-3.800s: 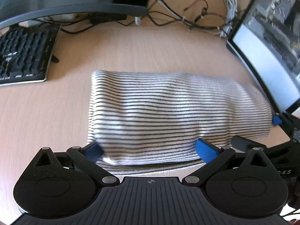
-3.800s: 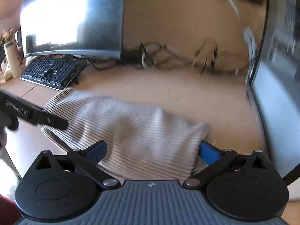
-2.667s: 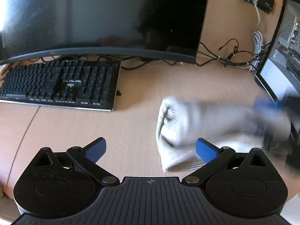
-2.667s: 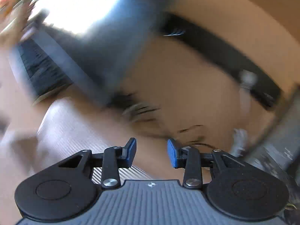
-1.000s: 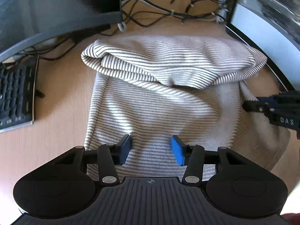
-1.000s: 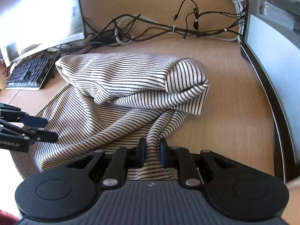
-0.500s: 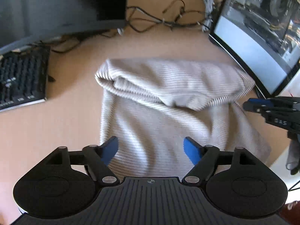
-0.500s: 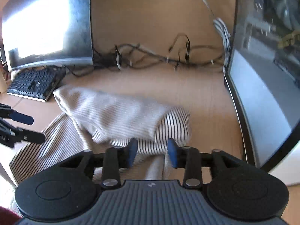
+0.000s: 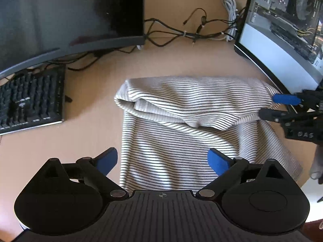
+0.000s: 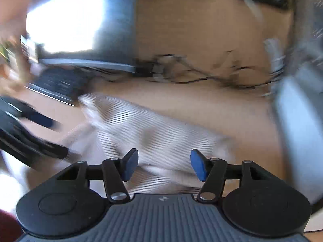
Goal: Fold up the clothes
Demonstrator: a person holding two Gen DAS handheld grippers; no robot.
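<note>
A white garment with thin black stripes (image 9: 181, 125) lies on the wooden desk (image 9: 90, 133), its far part folded back into a thick roll, its near part spread flat. My left gripper (image 9: 162, 159) is open and empty above the garment's near edge. My right gripper (image 10: 164, 164) is open and empty above the garment (image 10: 153, 137); that view is motion-blurred. In the left wrist view the right gripper (image 9: 282, 105) sits at the roll's right end. In the right wrist view the left gripper (image 10: 52, 139) shows at the left.
A curved dark monitor (image 9: 66, 16) and a black keyboard (image 9: 30, 100) stand at the back left. A second screen (image 9: 282, 40) stands at the right, close to the garment. Tangled cables (image 9: 191, 32) run along the back wall.
Both grippers let go of the garment and opened wide. The left gripper pulled back and up. The right gripper swung toward the garment's right end and is still moving fast.
</note>
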